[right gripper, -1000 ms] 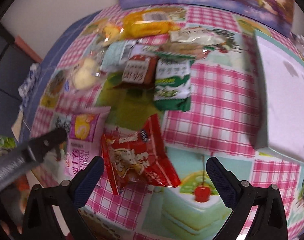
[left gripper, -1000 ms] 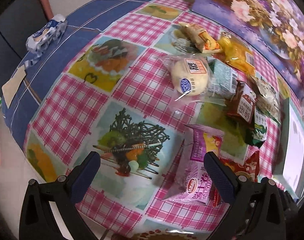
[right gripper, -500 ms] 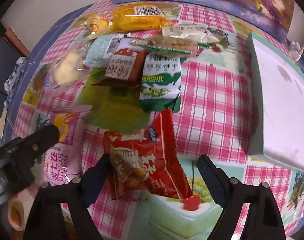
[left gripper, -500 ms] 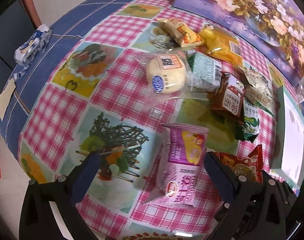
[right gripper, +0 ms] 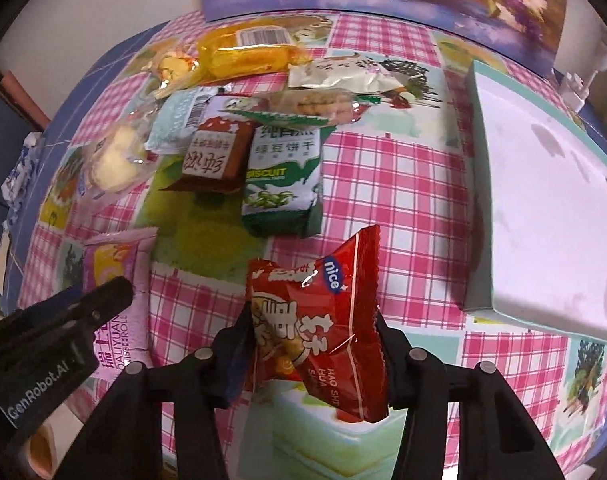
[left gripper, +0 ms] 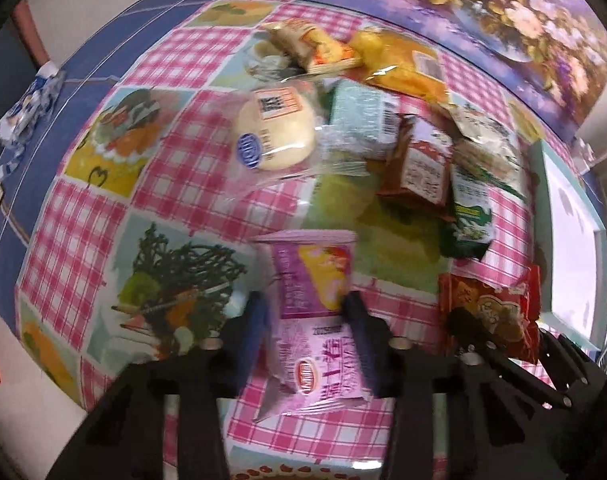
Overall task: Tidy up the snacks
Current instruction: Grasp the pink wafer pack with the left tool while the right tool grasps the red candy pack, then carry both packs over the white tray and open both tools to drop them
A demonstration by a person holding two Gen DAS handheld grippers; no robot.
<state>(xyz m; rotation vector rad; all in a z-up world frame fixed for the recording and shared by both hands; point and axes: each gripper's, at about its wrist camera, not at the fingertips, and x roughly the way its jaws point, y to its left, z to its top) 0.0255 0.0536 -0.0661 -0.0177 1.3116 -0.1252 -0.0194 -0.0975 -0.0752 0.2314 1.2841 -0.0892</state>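
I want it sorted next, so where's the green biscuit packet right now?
Right wrist view: green biscuit packet lies mid-table, right of the brown packet, beyond the red packet.

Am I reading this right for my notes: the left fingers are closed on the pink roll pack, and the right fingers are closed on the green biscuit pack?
Not quite. The right wrist view shows the right gripper closed on the red snack pack; the green biscuit pack lies untouched on the table beyond it. The left gripper is indeed closed on the pink roll pack.

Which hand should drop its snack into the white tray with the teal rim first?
Right, probably. The right hand-held gripper pinches the red crinkly packet beside the white tray. The left hand-held gripper grips the pink wrapper farther away.
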